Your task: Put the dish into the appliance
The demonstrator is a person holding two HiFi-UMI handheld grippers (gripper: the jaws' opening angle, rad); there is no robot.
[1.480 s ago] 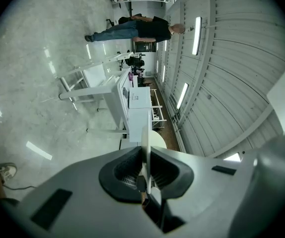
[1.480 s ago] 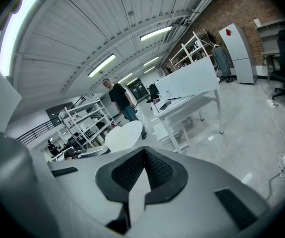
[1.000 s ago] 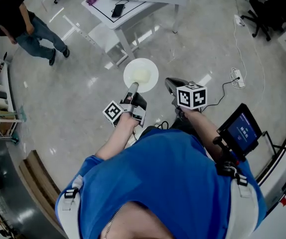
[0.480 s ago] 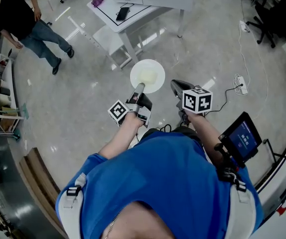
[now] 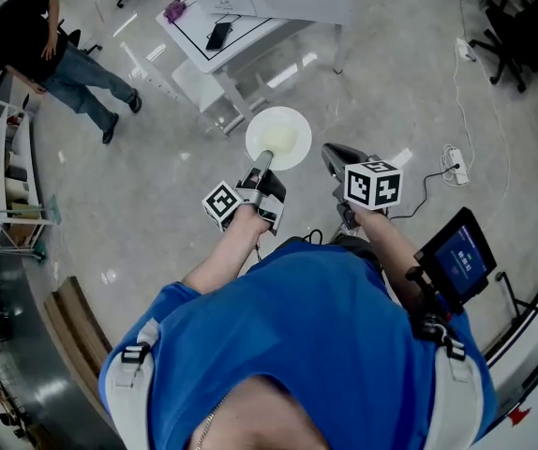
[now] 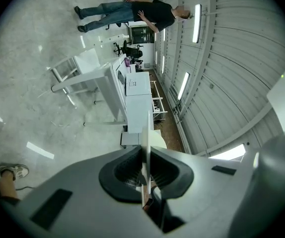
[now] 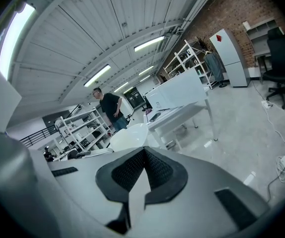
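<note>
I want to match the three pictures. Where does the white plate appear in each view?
Head view: plate, upper centre, in the left gripper.
Left gripper view: edge-on between the jaws.
Right gripper view: just above the jaws, left of centre.
Shared landmark: the person in black.

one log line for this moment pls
left gripper: shut on rim of round white plate | right gripper: shut, empty | plate: held over grey floor, short of white table
</note>
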